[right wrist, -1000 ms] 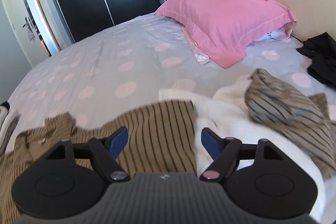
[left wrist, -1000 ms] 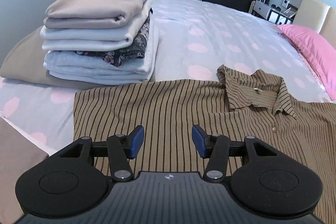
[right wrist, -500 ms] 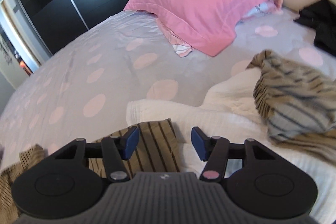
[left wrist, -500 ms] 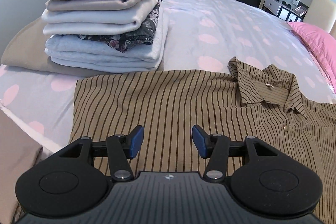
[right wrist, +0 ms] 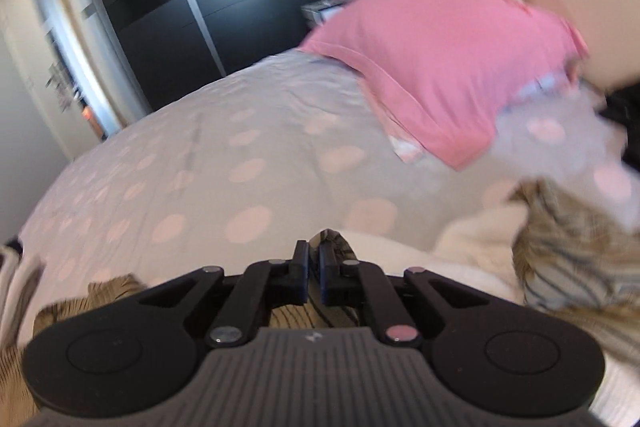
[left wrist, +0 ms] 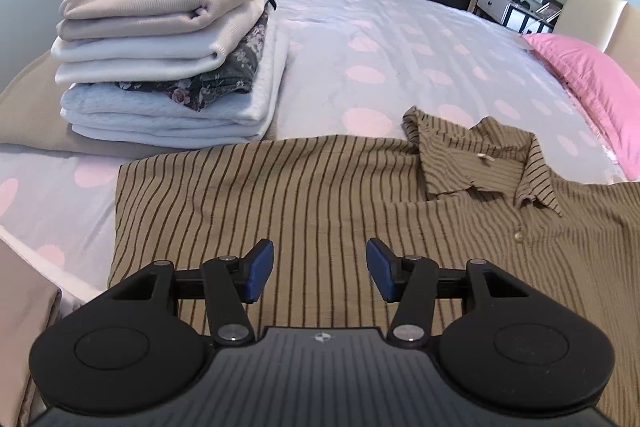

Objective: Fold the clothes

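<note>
A brown shirt with dark stripes (left wrist: 320, 195) lies flat on the bed, its collar (left wrist: 480, 163) to the right. My left gripper (left wrist: 320, 271) hovers just over the shirt's body, open, with nothing between its blue pads. In the blurred right wrist view my right gripper (right wrist: 314, 267) has its jaws closing on a fold of the striped shirt (right wrist: 332, 241), which pokes up between the fingertips. More of the shirt hangs below and to the left.
A stack of folded clothes (left wrist: 168, 59) stands at the bed's far left. A pink pillow (right wrist: 440, 67) lies by the headboard. A white garment (right wrist: 460, 259) and a crumpled striped one (right wrist: 568, 259) lie right of my right gripper. The dotted bedspread (left wrist: 400, 47) stretches behind.
My right gripper's jaws came together on the shirt's edge and lifted it a little; its view is now blurred. The left gripper has hardly moved and stays open.
</note>
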Demonstrator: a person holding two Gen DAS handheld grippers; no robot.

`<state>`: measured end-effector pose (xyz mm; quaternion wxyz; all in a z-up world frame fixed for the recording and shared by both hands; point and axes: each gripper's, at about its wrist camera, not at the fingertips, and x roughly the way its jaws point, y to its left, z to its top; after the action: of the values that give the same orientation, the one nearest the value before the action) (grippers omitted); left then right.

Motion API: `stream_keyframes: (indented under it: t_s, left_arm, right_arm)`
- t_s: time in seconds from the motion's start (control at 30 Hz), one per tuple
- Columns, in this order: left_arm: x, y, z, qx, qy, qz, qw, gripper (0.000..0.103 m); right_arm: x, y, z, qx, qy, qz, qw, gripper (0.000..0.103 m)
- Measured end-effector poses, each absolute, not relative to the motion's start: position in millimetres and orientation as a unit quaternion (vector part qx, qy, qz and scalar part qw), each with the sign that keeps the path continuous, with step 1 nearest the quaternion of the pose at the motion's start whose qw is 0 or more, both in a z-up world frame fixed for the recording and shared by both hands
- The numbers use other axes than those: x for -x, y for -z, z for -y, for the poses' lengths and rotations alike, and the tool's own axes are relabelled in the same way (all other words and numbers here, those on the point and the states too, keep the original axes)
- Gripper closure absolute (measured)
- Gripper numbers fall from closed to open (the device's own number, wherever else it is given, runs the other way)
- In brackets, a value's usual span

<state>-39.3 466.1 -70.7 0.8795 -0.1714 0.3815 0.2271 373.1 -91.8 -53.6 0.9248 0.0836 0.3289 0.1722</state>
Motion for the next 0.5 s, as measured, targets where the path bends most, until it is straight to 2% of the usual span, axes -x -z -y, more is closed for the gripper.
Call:
stream_keyframes:
  t_s: [0.23,0.5]
  left_arm:
    - [44.0,58.0,-459.8,0.168,-0.217,-0.366,0.889,0.054]
    - [51.4,51.9,-462.5,0.172,-0.217,-0.359,0.891,0.054]
  right_arm:
    - [-328.3,24.6,13.6,0.031,-0.206,-0.328,0.921,0.097]
    - [-314.7,60.5,-67.4,0.079,-0.235,-0.371,0.895,0.096]
